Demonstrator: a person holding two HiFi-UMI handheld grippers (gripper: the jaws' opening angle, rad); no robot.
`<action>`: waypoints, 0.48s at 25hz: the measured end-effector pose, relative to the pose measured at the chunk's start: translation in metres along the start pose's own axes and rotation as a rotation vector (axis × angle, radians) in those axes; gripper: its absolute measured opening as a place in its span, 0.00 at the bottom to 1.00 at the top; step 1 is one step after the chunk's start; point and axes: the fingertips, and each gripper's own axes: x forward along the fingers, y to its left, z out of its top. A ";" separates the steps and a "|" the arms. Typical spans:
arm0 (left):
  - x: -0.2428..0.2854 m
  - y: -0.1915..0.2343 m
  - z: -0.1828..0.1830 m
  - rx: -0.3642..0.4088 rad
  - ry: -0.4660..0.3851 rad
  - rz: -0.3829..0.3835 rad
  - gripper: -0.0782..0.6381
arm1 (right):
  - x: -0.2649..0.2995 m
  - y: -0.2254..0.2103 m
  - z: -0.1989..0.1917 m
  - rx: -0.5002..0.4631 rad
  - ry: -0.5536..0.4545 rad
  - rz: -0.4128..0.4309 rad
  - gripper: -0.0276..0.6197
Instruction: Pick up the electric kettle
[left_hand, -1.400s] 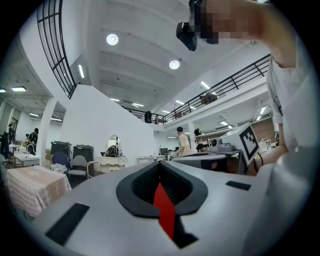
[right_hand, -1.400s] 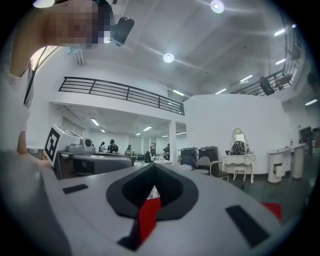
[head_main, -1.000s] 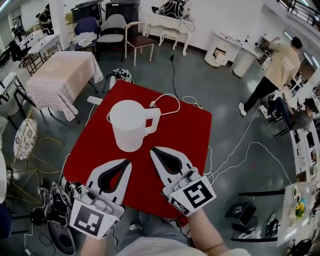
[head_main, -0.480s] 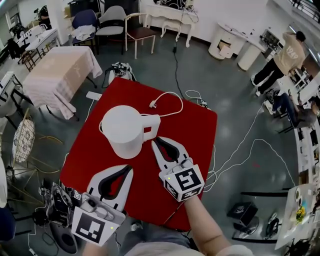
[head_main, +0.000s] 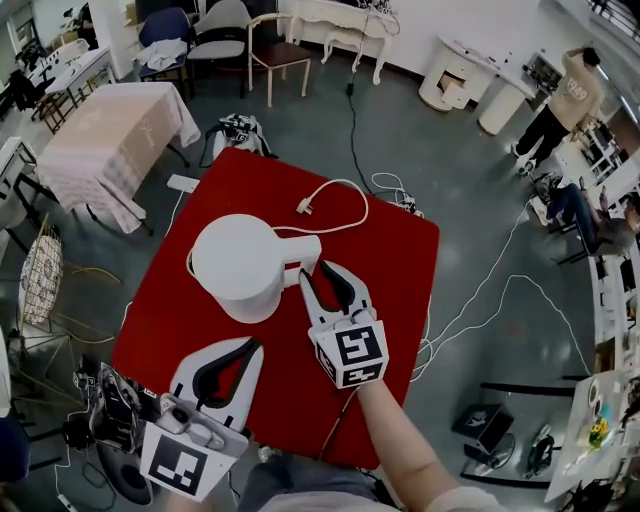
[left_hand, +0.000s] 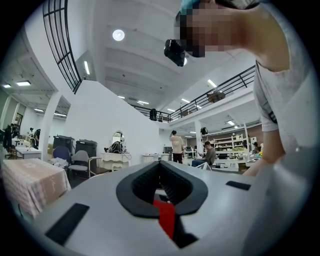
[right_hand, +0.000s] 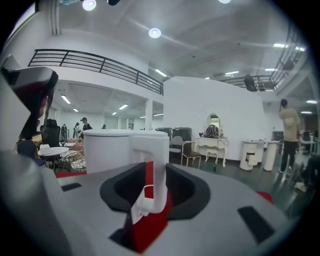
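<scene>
The white electric kettle (head_main: 238, 263) stands on the red table (head_main: 400, 260), its handle (head_main: 301, 256) pointing right. My right gripper (head_main: 322, 271) has reached that handle. Its jaws have just been opening and now stand apart on either side of the handle without pressing on it. In the right gripper view the handle (right_hand: 156, 165) rises upright between the dark pads (right_hand: 186, 187) of the right gripper (right_hand: 153, 170), with the kettle body (right_hand: 107, 150) behind it. My left gripper (head_main: 250, 345) hangs over the table's near left part, short of the kettle, jaws together. In the left gripper view the left gripper (left_hand: 160, 164) holds nothing.
The kettle's white cord (head_main: 345, 195) loops across the far side of the table to its plug (head_main: 303, 207). A cloth-covered table (head_main: 110, 140) and chairs (head_main: 280, 55) stand beyond, with cables on the floor at right (head_main: 480, 300). Gear lies at the lower left (head_main: 105, 415).
My right gripper has moved forward to the kettle's handle and its jaws have opened around it. The left gripper has drifted a little toward the near edge.
</scene>
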 end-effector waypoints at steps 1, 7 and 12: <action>0.000 0.000 -0.001 -0.001 0.002 0.001 0.12 | 0.003 0.000 -0.001 -0.010 0.002 -0.006 0.23; 0.001 0.001 -0.005 -0.007 0.008 0.010 0.12 | 0.017 -0.006 -0.005 -0.009 0.008 -0.054 0.24; 0.003 0.005 -0.006 -0.013 0.007 0.017 0.12 | 0.028 -0.008 -0.004 0.018 0.003 -0.067 0.24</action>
